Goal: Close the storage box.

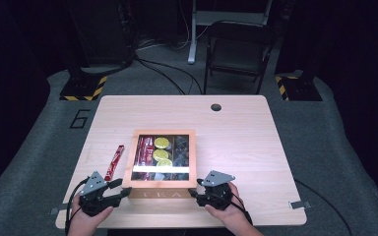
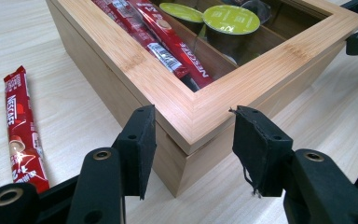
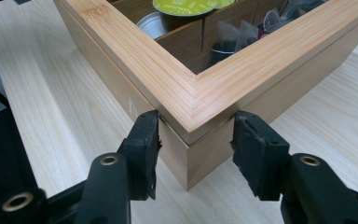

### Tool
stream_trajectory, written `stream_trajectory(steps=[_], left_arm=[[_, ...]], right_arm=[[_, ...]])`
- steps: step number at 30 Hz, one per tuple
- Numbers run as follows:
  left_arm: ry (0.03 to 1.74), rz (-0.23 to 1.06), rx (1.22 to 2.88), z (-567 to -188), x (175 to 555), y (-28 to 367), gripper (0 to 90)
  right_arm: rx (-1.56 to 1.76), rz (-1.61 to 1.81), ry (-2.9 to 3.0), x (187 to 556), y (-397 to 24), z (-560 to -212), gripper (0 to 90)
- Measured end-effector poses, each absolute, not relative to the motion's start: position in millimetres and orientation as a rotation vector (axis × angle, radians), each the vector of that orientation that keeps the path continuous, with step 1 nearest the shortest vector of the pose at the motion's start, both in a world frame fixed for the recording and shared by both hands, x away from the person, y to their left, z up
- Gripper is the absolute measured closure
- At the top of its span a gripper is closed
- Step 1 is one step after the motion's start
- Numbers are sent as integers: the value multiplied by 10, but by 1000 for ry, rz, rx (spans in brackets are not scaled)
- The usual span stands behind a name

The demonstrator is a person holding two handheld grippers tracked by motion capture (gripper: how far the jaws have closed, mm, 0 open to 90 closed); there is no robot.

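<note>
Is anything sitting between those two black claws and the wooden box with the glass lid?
Nothing visible does. The left gripper and the right gripper each straddle a near corner of the wooden tea box with a glass-windowed lid, jaws open on both sides of it. The red Nescafe sachet lies on the table left of the box, off to the side.

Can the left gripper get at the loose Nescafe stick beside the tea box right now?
Probably yes: the Nescafe stick lies bare on the table just left of the open left gripper, apart from the tea box.

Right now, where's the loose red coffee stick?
In the high view the red coffee stick lies flat on the table, just left of the wooden tea box and ahead of the left gripper.
</note>
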State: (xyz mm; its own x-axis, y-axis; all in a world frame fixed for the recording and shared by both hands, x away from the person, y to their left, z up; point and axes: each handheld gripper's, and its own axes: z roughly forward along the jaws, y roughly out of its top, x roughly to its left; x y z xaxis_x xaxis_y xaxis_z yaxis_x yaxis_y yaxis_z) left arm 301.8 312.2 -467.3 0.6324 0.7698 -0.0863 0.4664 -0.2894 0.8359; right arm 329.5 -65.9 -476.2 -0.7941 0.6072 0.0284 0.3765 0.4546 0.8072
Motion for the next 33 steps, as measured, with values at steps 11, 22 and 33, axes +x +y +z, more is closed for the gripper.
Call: stream_trajectory(steps=[11, 22, 33], left_arm=[[1002, 436, 1918, -4673, 3038, 3145, 402], [1038, 472, 1870, -4598, 3067, 3218, 411], [1072, 487, 1829, -4550, 3146, 3337, 418]], right_arm=[[862, 1339, 2392, 3302, -695, -4689, 415], [898, 1368, 2323, 3345, -819, -4587, 416], [993, 1365, 2249, 3421, -1027, -4579, 421]])
